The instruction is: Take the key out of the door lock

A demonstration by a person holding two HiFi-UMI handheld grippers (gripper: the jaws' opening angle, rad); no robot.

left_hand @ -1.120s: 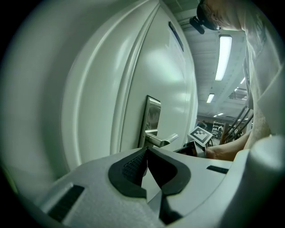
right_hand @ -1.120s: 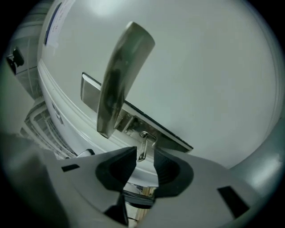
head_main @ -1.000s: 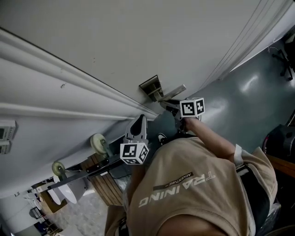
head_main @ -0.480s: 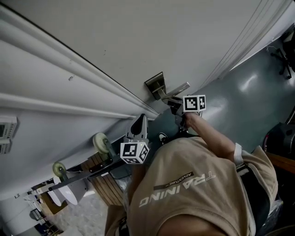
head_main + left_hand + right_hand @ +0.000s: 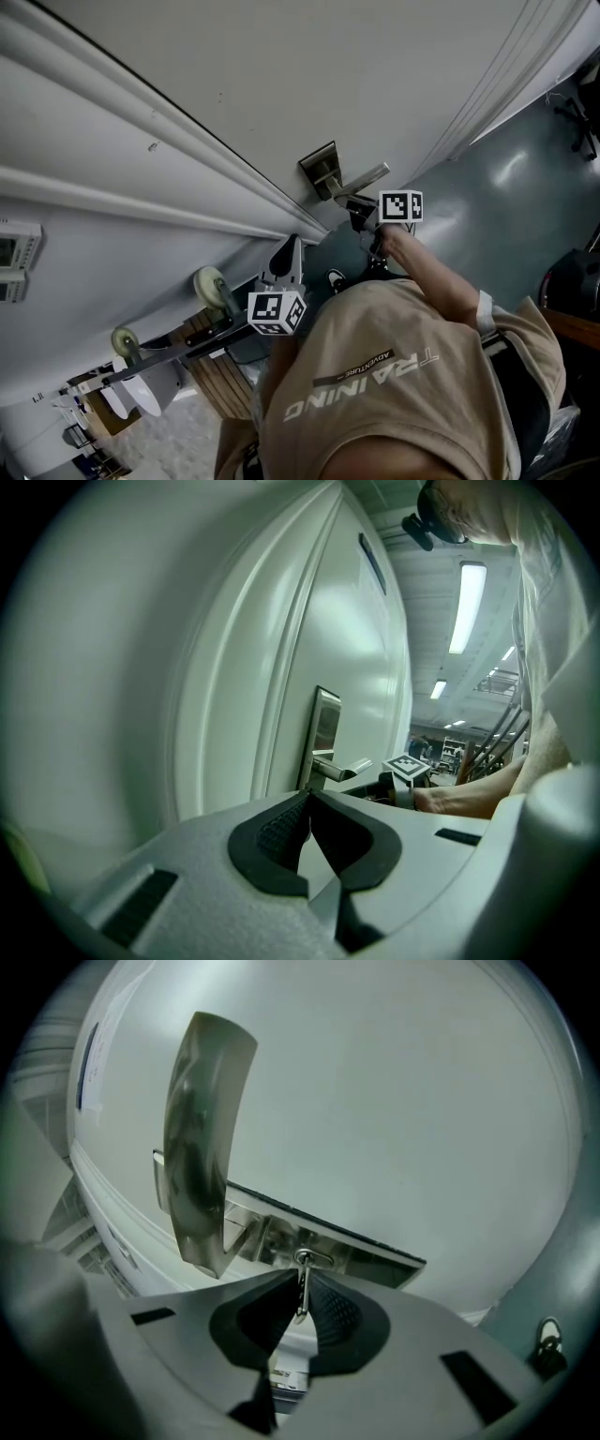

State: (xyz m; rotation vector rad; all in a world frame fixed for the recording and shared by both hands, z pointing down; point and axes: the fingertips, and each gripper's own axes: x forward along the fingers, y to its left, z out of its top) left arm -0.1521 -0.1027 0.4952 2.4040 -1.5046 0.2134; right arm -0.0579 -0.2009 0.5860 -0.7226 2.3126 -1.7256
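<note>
Right gripper view: the right gripper (image 5: 299,1279) is at the lock plate (image 5: 361,1252), low in the centre of the frame. Its jaws are closed on the key (image 5: 301,1294). The key is seen edge-on as a thin metal strip between the two dark pads, and its far end is seated in the keyhole just above the jaw tips. The key therefore appears not yet withdrawn. The door handle (image 5: 202,1147) projects at upper left, clear of the jaws. The gripper comes in beside it, which keeps the handle out of the pull line.

Head view: the right gripper sits at frame centre, just below the handle and square to the door (image 5: 281,75). This alignment suits a straight pull along the key's axis.

Left gripper view: the left gripper (image 5: 308,797) has its jaws together with nothing between them. In the head view it is held lower, well apart from the lock, and appears idle so as not to obstruct the working side.

Assessment: grip established, extraction pending. The next move calls for a straight draw away from the door. Risk: any sideways load could bind the key in the cylinder, or the thin key could slip from the pads.
</note>
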